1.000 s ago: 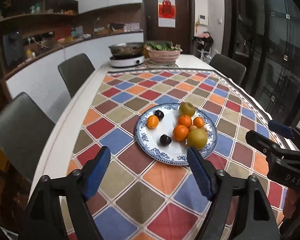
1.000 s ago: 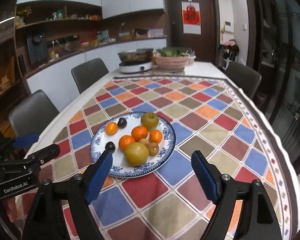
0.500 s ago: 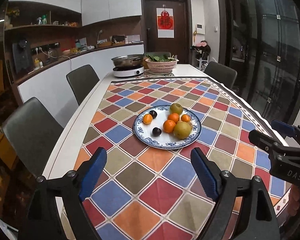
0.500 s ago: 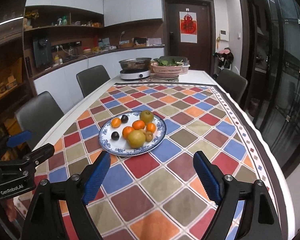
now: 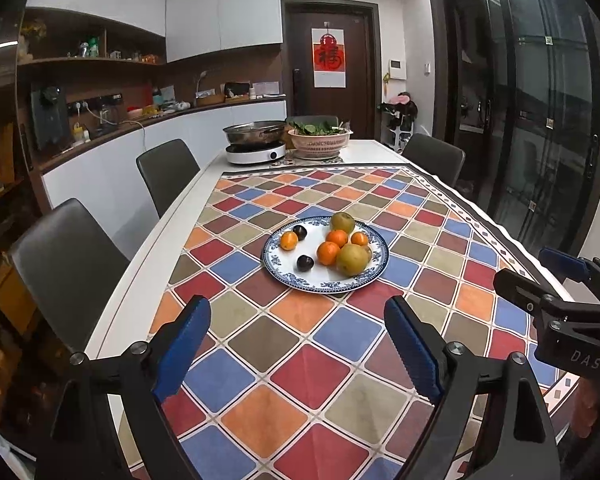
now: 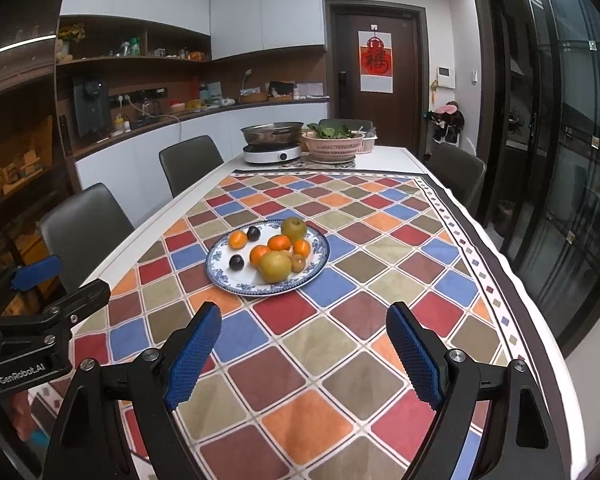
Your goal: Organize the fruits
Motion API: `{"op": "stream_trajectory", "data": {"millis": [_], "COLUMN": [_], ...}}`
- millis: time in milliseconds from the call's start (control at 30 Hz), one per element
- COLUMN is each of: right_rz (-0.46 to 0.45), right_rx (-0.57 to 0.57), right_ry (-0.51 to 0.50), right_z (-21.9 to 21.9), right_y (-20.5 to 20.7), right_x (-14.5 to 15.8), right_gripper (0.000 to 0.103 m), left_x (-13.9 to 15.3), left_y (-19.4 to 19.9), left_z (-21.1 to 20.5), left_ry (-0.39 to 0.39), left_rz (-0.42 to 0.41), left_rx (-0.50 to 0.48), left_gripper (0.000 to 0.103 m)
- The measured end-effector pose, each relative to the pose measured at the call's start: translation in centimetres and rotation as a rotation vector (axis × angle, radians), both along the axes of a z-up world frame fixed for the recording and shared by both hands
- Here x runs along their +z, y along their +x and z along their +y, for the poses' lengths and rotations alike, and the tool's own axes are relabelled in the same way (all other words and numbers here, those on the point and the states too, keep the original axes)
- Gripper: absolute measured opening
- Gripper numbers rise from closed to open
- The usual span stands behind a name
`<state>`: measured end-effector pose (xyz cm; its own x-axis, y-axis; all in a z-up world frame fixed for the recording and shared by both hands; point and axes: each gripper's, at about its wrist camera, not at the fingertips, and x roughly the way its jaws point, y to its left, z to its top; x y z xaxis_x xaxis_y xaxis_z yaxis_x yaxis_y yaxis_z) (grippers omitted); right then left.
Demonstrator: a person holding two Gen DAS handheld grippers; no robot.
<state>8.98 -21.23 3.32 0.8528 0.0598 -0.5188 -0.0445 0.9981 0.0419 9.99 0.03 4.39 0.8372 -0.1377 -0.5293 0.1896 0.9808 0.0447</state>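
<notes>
A: Starting at the left of the left wrist view, what shows?

B: Two dark chairs (image 5: 76, 268) along the table edge, then the left gripper (image 5: 298, 344) low in the frame. Its jaws have just been opening and now stand spread, nothing between them but the chequered tablecloth (image 5: 320, 360).

A: And the fruit?

B: Above the gripper, near the frame's centre, the blue-rimmed plate (image 5: 328, 286) holds it all: small oranges (image 5: 328, 253), two dark plums (image 5: 305, 263) and two yellow-green pears (image 5: 352, 259). The near pear touches an orange. The plate lies well apart from both grippers.

A: Further right?

B: The right gripper (image 5: 560, 280) comes in from the right edge, jaws spread and empty.

A: The right wrist view?

B: The left gripper (image 6: 48, 292) is at the left edge, the plate (image 6: 236, 284) is up centre-left, and the right gripper (image 6: 304, 352) is bottom centre, wide apart over bare cloth. A pan (image 6: 272, 133) and basket (image 6: 332, 146) sit at the table's far end.
</notes>
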Motion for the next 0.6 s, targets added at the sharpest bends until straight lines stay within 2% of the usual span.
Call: {"op": "stream_trajectory", "data": {"millis": [267, 600], "right_rz": [-0.001, -0.006], "right_rx": [0.002, -0.002], "right_ry": [0.0, 0.0], "right_z": [-0.03, -0.13], "right_y": [-0.42, -0.67], "right_x": [0.05, 0.09], "right_gripper": [0.085, 0.085], "left_x": [0.04, -0.02], "left_y": [-0.24, -0.93], "left_z": [0.11, 0.32], "left_ry": [0.001, -0.005], "left_rz": [-0.003, -0.005], "left_rx": [0.006, 0.001], "left_gripper": [0.089, 0.098]}}
